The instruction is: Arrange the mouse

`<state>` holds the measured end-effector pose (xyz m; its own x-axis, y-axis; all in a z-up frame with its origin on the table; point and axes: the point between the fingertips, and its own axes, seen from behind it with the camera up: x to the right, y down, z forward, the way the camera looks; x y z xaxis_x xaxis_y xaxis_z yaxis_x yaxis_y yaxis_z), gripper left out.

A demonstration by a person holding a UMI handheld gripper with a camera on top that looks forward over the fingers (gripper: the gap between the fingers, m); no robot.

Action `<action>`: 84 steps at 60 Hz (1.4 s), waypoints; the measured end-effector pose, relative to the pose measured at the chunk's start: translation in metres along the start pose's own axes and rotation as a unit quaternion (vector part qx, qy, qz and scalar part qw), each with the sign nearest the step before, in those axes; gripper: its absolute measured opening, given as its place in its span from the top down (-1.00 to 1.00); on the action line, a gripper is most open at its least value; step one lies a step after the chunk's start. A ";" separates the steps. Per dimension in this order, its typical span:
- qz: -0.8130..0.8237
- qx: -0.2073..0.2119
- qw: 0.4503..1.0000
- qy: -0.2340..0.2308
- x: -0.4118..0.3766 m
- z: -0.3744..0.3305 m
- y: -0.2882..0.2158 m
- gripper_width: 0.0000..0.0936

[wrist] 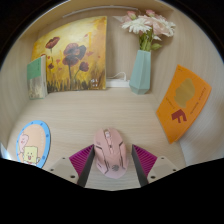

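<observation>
A round blue card (30,143) is lying on the table (90,110) at the left. Behind it, a flower painting (70,53) is leaning on the wall. The pink mouse (111,150) is sitting on the table between the fingers of the gripper (112,160), which are standing apart from it with small gaps. A teal vase (141,71) is holding pale flowers. An orange card (181,101) is standing at the right.

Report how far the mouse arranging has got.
Done: the hand-held gripper has reached the pink mouse, which lies between its fingers on the desk. In hand: the grasp; I cannot tell whether the pads press on the mouse. Left: setting it in its final place, which nothing here marks. The flower vase, the painting and the orange card stand beyond.
</observation>
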<state>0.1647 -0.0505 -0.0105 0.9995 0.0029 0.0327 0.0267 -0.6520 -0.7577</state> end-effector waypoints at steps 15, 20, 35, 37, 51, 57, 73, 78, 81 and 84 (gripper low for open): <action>0.035 -0.023 0.999 0.013 0.011 0.014 -0.008 -0.07; 0.047 -0.037 0.998 0.018 0.012 0.014 -0.006 -0.01; 0.079 0.000 0.996 0.051 0.000 -0.036 -0.096 0.12; 0.078 0.019 0.996 0.048 -0.007 -0.047 -0.123 0.11; 0.040 0.122 0.992 0.000 -0.121 -0.118 -0.253 0.11; 0.019 0.129 0.991 -0.034 -0.191 -0.128 -0.254 0.11; -0.011 -0.020 0.998 -0.054 -0.280 -0.067 -0.091 0.12; -0.010 -0.050 0.997 -0.054 -0.283 -0.047 -0.039 0.12; -0.008 -0.067 0.996 -0.052 -0.282 -0.039 -0.015 0.12; -0.007 -0.080 0.996 -0.044 -0.278 -0.033 0.003 0.12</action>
<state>-0.1141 -0.0784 -0.0006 0.9970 0.0748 -0.0200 0.0443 -0.7635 -0.6443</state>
